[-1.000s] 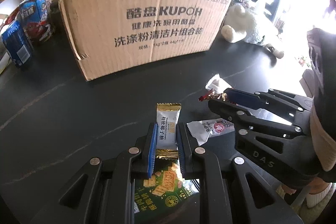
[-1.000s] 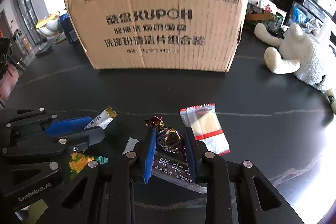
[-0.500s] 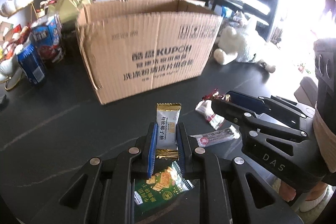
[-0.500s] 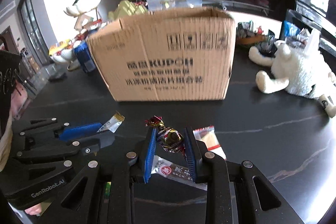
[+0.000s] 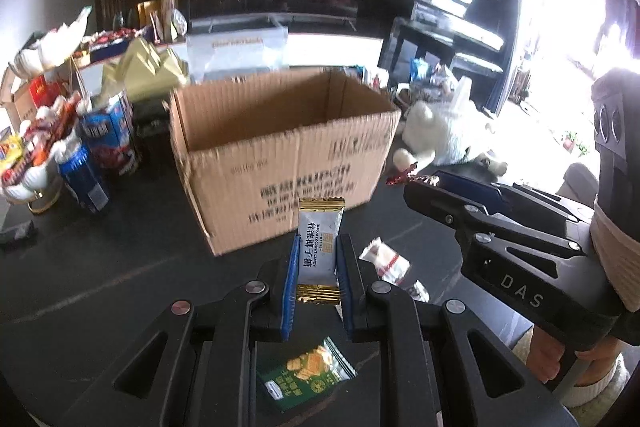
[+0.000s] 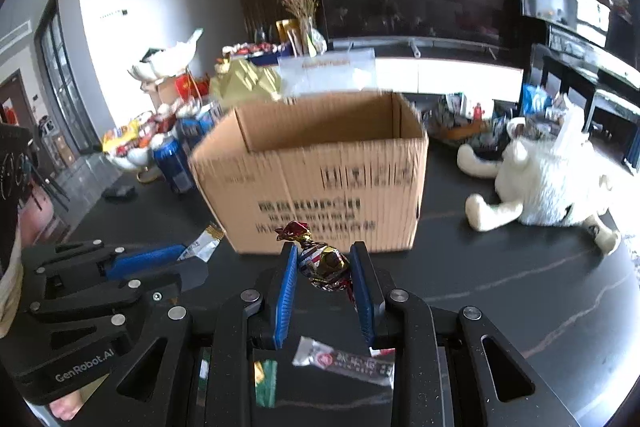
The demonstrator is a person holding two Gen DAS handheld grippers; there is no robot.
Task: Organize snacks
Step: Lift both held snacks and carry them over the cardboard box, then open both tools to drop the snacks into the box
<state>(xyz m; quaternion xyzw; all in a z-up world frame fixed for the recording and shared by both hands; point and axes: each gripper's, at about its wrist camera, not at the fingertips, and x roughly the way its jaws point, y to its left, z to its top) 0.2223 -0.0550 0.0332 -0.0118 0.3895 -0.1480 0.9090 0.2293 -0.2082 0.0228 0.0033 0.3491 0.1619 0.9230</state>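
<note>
My left gripper is shut on a silver and gold coconut candy packet, held above the dark table in front of the open cardboard box. My right gripper is shut on a foil-wrapped twist candy, also raised before the box. The right gripper also shows in the left wrist view with the candy at its tip. The left gripper shows in the right wrist view with its packet. The box's open top is visible; its floor is hidden.
On the table lie a green cracker packet, a white and red snack and a long clear bar wrapper. A white plush toy sits right of the box. Blue cans and snack clutter stand left.
Both grippers have risen with their candies, so the box's open top has come into view and the table snacks have dropped lower in the frames.
</note>
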